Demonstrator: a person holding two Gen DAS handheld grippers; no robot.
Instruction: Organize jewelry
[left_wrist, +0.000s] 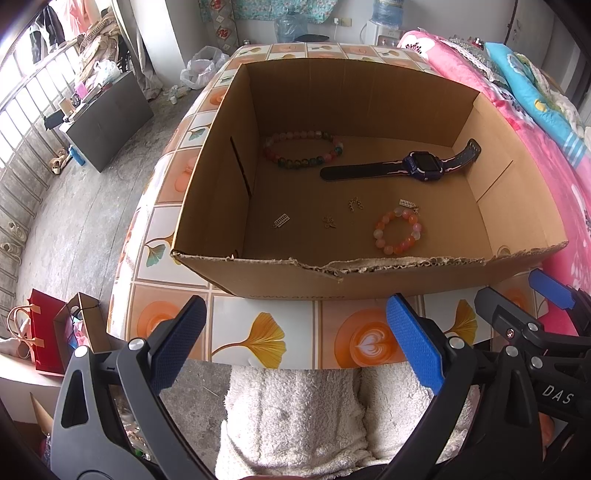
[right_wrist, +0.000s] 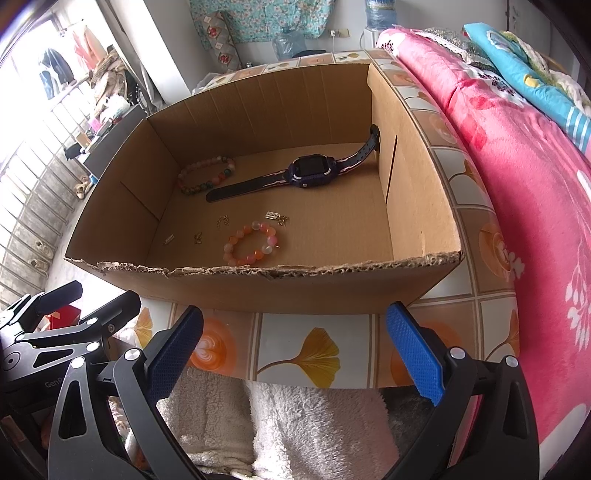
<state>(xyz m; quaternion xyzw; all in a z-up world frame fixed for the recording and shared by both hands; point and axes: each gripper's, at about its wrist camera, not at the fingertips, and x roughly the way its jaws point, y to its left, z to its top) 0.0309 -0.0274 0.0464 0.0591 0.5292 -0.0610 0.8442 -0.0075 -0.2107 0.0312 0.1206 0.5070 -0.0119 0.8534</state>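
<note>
In the box (left_wrist: 369, 284) on the tiled table (left_wrist: 266, 332): all the jewelry lies loose on the cardboard floor, and both your grippers hang outside, near the torn front wall.

Left gripper (left_wrist: 295, 343): jaws spread wide, holding nothing.

Right gripper (right_wrist: 295, 350): jaws likewise apart and empty, just beside the left one.

Watch (left_wrist: 421, 167): it lies across the back right of the floor, one strap end riding up the right wall. You will likely find it the heaviest piece; the case is stiff, the strap floppy. Pinch across the case or the strap just beside it.

Long beads (left_wrist: 303, 148): back left, near the watch strap's tip. Round, glossy beads on a cord will probably roll and sag, so close on one side of the loop.

Orange bracelet (left_wrist: 398, 230): front right, a small tight loop. Same slippery beads; grip across one bead run, not over the whole ring.

Small metal bits (left_wrist: 354, 204): charms and clasps scattered between the left wall and the bracelet, one charm (left_wrist: 406, 204) about touching it. Light, thin and flat, so you should press down and pinch low.

Risk: thin pieces may skate on cardboard.
</note>
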